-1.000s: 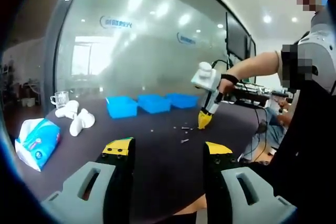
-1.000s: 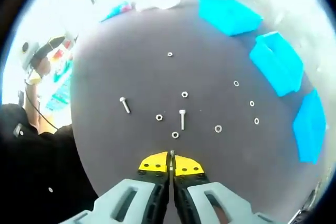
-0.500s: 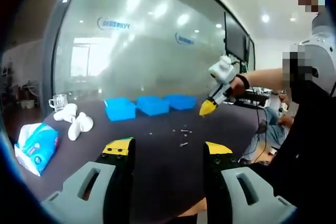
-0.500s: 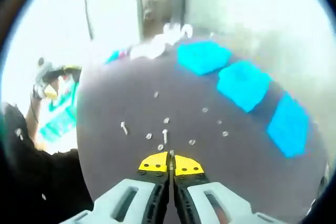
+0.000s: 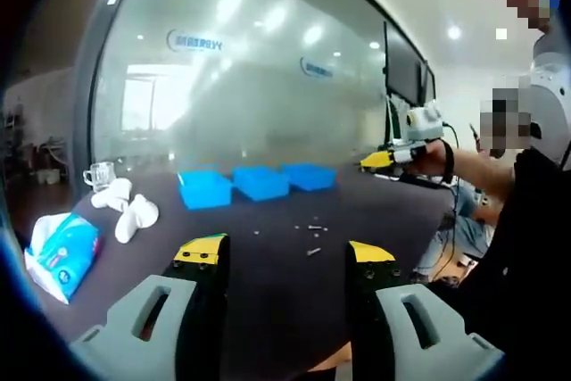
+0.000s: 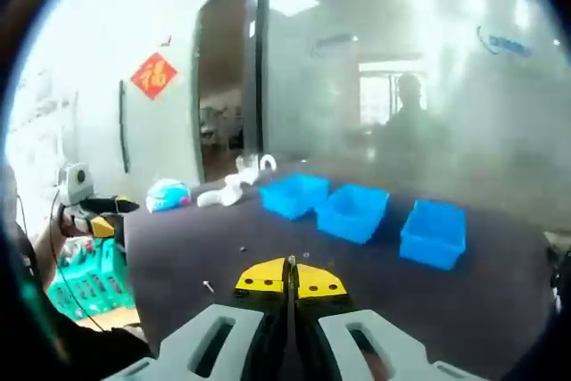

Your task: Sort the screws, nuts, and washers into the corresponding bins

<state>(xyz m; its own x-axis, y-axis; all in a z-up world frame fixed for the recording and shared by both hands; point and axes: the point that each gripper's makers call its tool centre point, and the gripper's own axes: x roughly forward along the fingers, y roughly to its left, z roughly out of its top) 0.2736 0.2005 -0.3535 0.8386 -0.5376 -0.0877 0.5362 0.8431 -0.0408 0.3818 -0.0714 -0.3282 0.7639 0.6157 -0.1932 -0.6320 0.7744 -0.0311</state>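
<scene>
The right gripper [image 6: 290, 281] was shut tight with nothing seen in it. The left gripper [image 5: 282, 256] was open wide. Three blue bins [image 5: 260, 180] sat along the table's [image 5: 268, 274] far edge.

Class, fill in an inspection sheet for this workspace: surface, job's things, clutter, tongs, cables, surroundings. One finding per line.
Surface: dark table.
Job's things: three blue bins in a row; small screws loose on the table, kinds too small to tell.
Clutter: tissue pack, white objects, glass mug.
Tongs: left tongs open; right tongs shut, raised off the table, load not visible.
Cables: dark leads near the right wrist.
Surroundings: glass wall, wall monitor.
</scene>
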